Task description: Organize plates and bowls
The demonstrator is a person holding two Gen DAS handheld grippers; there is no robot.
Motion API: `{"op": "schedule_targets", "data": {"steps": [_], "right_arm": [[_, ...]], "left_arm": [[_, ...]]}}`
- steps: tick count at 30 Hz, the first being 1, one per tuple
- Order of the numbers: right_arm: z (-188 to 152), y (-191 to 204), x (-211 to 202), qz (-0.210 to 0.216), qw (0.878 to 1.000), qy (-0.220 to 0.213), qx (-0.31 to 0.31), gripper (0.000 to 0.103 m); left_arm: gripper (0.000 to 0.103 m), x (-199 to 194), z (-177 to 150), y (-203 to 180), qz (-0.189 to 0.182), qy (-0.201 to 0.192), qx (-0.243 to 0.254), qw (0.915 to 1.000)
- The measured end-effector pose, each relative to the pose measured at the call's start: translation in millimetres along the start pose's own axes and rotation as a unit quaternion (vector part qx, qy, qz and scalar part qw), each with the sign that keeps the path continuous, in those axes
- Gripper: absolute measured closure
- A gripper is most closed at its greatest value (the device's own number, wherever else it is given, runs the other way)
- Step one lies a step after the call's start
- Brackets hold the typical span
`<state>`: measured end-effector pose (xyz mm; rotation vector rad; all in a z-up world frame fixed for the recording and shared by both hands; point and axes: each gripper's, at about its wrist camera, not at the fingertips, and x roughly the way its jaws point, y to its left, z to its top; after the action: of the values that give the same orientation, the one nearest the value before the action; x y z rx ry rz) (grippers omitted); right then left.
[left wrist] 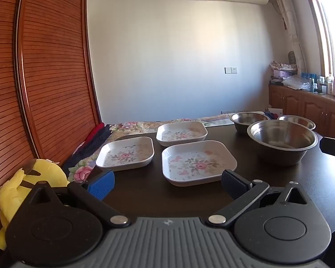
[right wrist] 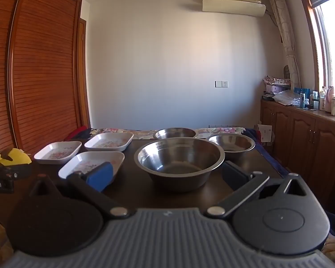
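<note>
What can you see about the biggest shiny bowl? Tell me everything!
The biggest bowl looks like shiny steel, round, with a flat turned-out rim and sloping sides. It stands upright and looks empty on the dark table, nearest of three metal bowls, apart from the others. Nothing touches it but the table. The right gripper is open in front of it.

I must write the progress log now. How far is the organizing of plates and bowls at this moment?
Nothing looks done yet. The three floral plates lie apart on the dark table, not stacked, and the three steel bowls stand separately. Nothing is in hand: the left claw and the right claw are both open and empty, in front of the dishes. All the stacking or grouping is left.
</note>
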<state>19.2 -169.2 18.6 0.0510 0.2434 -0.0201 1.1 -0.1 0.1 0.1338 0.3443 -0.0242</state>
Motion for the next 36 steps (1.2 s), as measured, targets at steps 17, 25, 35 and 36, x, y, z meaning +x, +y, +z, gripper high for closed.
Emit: {"op": "schedule_targets", "data": {"steps": [17, 25, 35, 36], "right_arm": [[0.3, -3.3, -3.6, -0.002, 1.0, -0.004, 0.0, 0.0], [-0.9, -3.7, -2.9, -0.002, 1.0, -0.001, -0.001, 0.0], [-1.2, -2.9, -2.0, -0.003, 1.0, 0.001, 0.0, 0.0], [-1.2, -2.7, -2.1, -0.002, 1.0, 0.001, 0.0, 0.0]], "left_arm": [[0.0, -2.8, 0.1, 0.7, 0.001, -0.004, 0.004, 1.0], [0.0, -3.7, 0.8, -1.1, 0.002, -0.006, 0.007, 1.0], [0.0, -4.2, 0.9, -1.3, 0.002, -0.006, 0.008, 0.9999], [0.0, -4.2, 0.8, -1.3, 0.002, -0.006, 0.008, 0.9999]]}}
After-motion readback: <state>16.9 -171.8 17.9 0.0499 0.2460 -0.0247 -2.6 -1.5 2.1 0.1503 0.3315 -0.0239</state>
